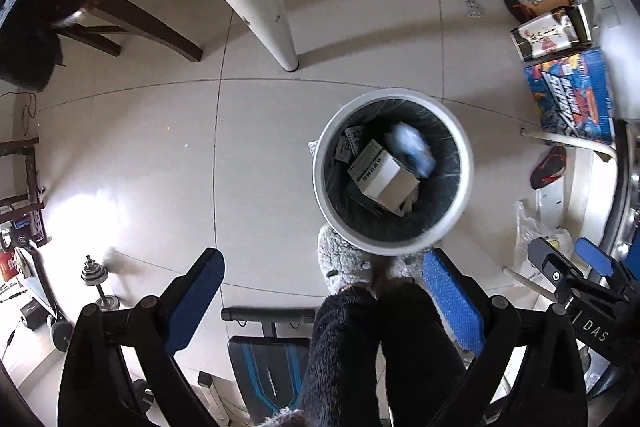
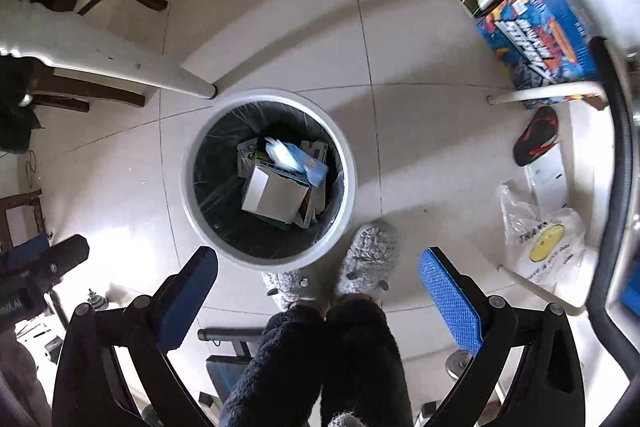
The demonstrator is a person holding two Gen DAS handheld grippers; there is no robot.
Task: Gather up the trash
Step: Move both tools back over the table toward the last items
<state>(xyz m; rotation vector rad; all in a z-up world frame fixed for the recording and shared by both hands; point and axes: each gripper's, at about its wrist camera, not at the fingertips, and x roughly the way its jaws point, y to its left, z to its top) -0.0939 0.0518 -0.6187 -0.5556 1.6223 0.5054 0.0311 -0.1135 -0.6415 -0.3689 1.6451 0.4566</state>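
Note:
A round white trash bin (image 1: 394, 242) with a black liner stands on the tiled floor, seen from above in both views (image 2: 267, 258). Inside lie a white cardboard box (image 1: 382, 181), papers and a blurred blue-white wrapper (image 1: 412, 147), which also shows in the right wrist view (image 2: 294, 157). My left gripper (image 1: 324, 285) is open and empty above the bin's near side. My right gripper (image 2: 320, 283) is open and empty, above the bin's near right. The right gripper also shows at the left wrist view's right edge (image 1: 568, 267).
A white table leg (image 1: 276, 23) stands behind the bin. Colourful boxes (image 1: 572, 95), a black-red shoe (image 2: 536, 137) and a plastic bag (image 2: 540, 239) lie to the right. A dark chair (image 1: 120, 11) is at the back left. The person's slippers (image 2: 368, 255) touch the bin. Dumbbells (image 1: 98, 283) lie left.

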